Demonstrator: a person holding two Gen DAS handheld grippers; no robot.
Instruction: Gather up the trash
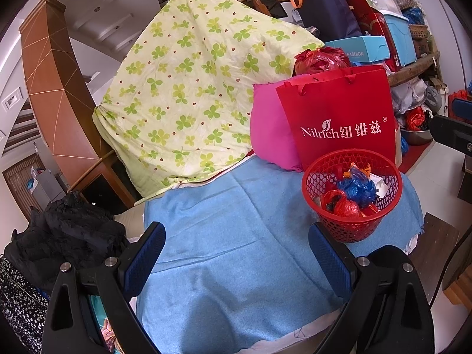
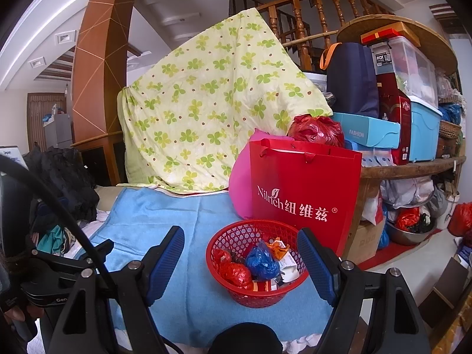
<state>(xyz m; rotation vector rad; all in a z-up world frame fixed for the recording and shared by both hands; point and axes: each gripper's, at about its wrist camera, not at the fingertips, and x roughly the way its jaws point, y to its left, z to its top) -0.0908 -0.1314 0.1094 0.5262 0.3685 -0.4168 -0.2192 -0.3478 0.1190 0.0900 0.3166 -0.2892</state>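
A red mesh basket (image 1: 354,224) (image 2: 236,239) stands on a blue cloth (image 1: 230,236) (image 2: 183,206), in front of a red paper bag (image 1: 339,118) (image 2: 306,188). Crumpled trash fills it: a blue plastic bag (image 1: 358,187) (image 2: 261,261), red plastic (image 1: 343,205) (image 2: 236,274), orange and white wrappers. My left gripper (image 1: 236,253) hovers open over the bare cloth, with the basket just beyond its right finger. My right gripper (image 2: 240,261) is open too, the basket seen between its blue-padded fingers (image 2: 163,264), a little beyond them. Neither gripper holds anything.
A clover-print quilt (image 1: 191,88) (image 2: 206,112) leans up behind the cloth, beside a pink cushion (image 1: 268,129) (image 2: 240,183). A tied red plastic bag (image 1: 320,59) (image 2: 315,131) sits behind the paper bag. Black clothing (image 1: 65,230) lies left. Boxes and bins crowd the right shelves.
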